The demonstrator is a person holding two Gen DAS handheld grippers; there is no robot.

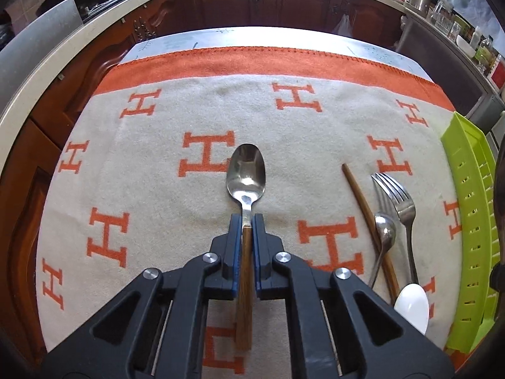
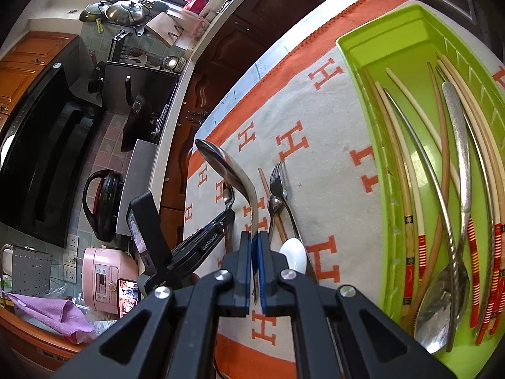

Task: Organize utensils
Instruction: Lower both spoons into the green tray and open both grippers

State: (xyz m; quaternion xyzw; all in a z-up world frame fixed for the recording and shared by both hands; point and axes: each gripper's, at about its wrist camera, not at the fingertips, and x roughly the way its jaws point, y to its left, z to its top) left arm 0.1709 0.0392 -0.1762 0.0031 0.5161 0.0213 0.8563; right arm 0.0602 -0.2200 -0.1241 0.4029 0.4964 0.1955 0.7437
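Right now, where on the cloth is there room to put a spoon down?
The cloth is bare left of and beyond the wooden-handled spoon. It is crowded by the green tray, where a chopstick, fork and small spoons lie.

Wide bare blanket (image 1: 157, 189) ahead and left of wooden-handled spoon (image 1: 246, 177): open passage. Right side crowded: brown chopstick (image 1: 363, 208), small spoon (image 1: 384, 230), fork (image 1: 398, 199), white spoon (image 1: 412, 303) bunched close together, just beside green tray (image 1: 467, 221). Narrow strip of cloth between bunch and tray wall. Tray interior (image 2: 372, 63) far end bare; near end packed with chopsticks (image 2: 410, 237), metal spoons (image 2: 442, 309).
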